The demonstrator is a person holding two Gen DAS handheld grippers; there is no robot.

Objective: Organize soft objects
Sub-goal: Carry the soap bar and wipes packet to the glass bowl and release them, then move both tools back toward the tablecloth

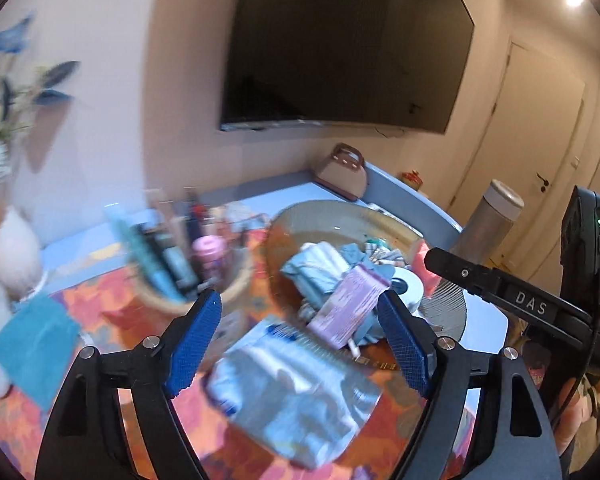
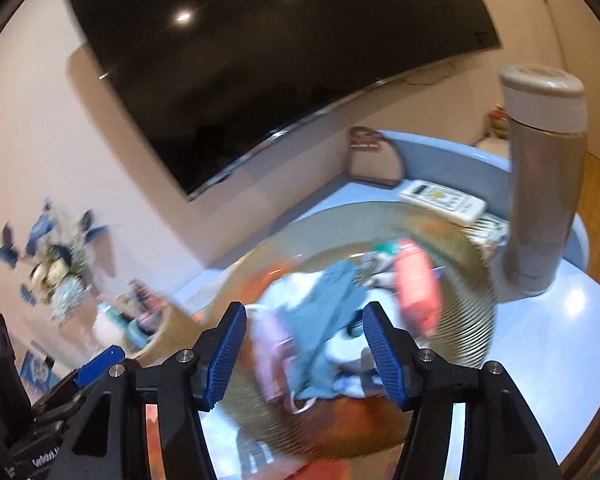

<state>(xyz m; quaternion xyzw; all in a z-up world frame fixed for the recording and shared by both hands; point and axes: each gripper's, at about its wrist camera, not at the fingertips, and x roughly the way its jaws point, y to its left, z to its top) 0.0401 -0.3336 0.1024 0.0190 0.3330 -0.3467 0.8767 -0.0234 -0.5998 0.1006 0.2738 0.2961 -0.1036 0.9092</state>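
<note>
In the left wrist view my left gripper (image 1: pixel 300 340) stands open above a pale blue plastic-wrapped pack (image 1: pixel 295 392) lying on the orange patterned cloth, and its pads touch nothing. Behind it an amber ribbed glass bowl (image 1: pixel 340 216) holds a light blue cloth (image 1: pixel 316 268), a lilac packet (image 1: pixel 352 304), a white roll (image 1: pixel 408 284) and a coral packet (image 1: pixel 426 264). In the right wrist view my right gripper (image 2: pixel 306 352) hangs open over the same bowl (image 2: pixel 460 264), above the blue cloth (image 2: pixel 324 320) and lilac packet (image 2: pixel 271 344). The picture is blurred.
A wicker basket (image 1: pixel 203 264) of bottles stands left of the bowl, and a teal cloth (image 1: pixel 35 344) lies further left. A tall steel flask (image 2: pixel 544 184), a white remote (image 2: pixel 440 200) and a small handbag (image 2: pixel 372 156) sit behind the bowl. A dark screen hangs on the wall.
</note>
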